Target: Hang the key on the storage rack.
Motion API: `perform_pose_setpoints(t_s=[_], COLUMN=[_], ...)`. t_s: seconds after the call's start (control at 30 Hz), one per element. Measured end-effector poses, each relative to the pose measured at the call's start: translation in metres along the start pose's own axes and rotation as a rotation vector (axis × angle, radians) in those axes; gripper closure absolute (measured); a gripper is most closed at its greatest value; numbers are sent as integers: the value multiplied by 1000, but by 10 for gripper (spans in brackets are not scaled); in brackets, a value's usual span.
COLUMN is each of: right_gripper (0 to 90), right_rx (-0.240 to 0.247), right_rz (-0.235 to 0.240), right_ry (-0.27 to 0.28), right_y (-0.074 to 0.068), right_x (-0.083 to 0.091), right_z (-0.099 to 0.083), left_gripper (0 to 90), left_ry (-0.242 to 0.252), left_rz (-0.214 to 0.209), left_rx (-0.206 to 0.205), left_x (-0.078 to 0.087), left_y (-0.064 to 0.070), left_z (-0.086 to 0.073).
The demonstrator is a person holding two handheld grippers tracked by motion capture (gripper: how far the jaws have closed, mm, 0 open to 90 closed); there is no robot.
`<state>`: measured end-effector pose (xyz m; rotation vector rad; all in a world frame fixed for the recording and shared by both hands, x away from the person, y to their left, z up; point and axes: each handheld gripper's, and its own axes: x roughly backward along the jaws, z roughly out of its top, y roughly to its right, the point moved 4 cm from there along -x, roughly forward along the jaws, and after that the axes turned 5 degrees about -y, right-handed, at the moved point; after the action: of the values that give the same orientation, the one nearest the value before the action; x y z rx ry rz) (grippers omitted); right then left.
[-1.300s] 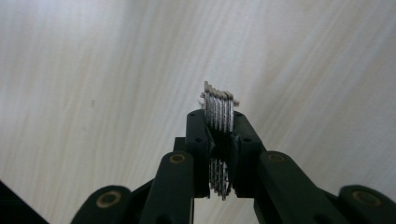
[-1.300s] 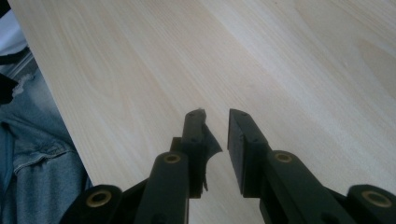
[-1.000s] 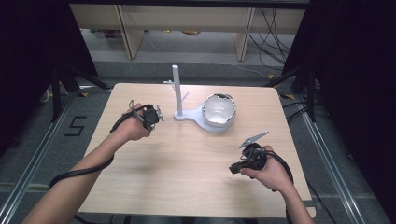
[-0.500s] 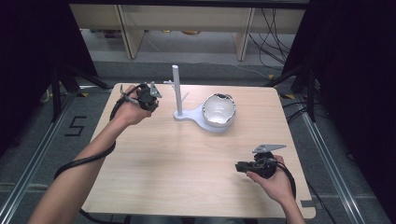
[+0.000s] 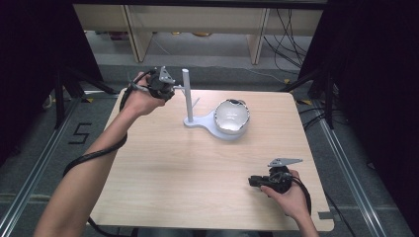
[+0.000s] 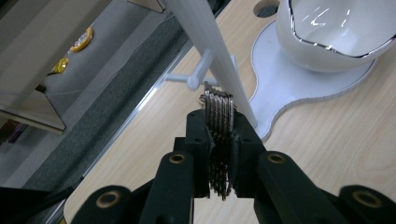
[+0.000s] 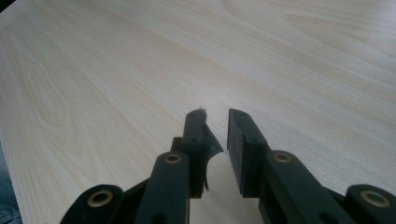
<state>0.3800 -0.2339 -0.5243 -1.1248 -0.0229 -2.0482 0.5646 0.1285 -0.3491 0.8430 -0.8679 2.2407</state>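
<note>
1. Table (image 5: 188, 168) of pale wood lies in front of you, and near its far edge stands a white stand (image 5: 188, 96): an upright post on a flat base that widens to the right.
2. On that wide right end of the base sits a white bowl (image 5: 231, 116) with a shiny rim, upright and open to the top; in the left gripper view you see it at the upper right (image 6: 336, 37).
3. Your left gripper (image 5: 163, 85) is held high at the far left of the table, just left of the post, in your left hand (image 5: 143, 96).
4. Its jaws are clenched on a bunch of metal rings (image 6: 218, 121), stacked side by side like thin discs, gripped between the two black pads.
5. The top of the bunch is right at the post (image 6: 210, 51), just below a small peg (image 6: 198, 74) that sticks out from it; you cannot tell whether a ring touches the peg.
6. Your right gripper (image 5: 258, 180) rests low at the near right of the table, well apart from the stand, held in your right hand (image 5: 289, 195) and pointing left.
7. In the right gripper view its jaws (image 7: 215, 126) stand a little apart with bare table between them, grasping nothing.
</note>
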Motion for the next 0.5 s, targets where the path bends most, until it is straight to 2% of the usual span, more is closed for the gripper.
perform_pose_setpoints(t_s=[0.03,0.07,0.1,0.13,0.17,0.2,0.23,0.3,0.33,0.5], right_gripper=[778,778,778,778,777,777,776,776,774,773], right_rx=[-7,8,-13,11,-14,-15,4,-10,8,7], right_rz=[-8,-5,-4,-12,16,8,-13,2,-1,8], right_ry=[-6,-7,-14,-6,-17,-26,-21,-21,-27,-30], right_y=[-1,-1,-3,-1,-4,-4,-3,-5,-4,-3], right_x=[0,-1,-1,-3,-4,-4,-5,-6,-6,-7], right_z=[0,0,-1,-1,-2,-2,-2,-2,-2,-3], left_gripper=[800,800,800,800,800,800,800,800,800,799], left_ry=[11,16,23,26,30,34,38,41,39,40], left_rz=[-3,-4,-2,-1,1,1,5,11,9,24], left_rx=[-1,-5,-9,-9,-11,-7,-3,4,9,16], left_x=[2,2,4,5,5,5,5,4,4,0], left_y=[0,1,1,0,0,-1,-2,-5,-6,-8], left_z=[3,5,8,10,12,13,14,14,14,11])
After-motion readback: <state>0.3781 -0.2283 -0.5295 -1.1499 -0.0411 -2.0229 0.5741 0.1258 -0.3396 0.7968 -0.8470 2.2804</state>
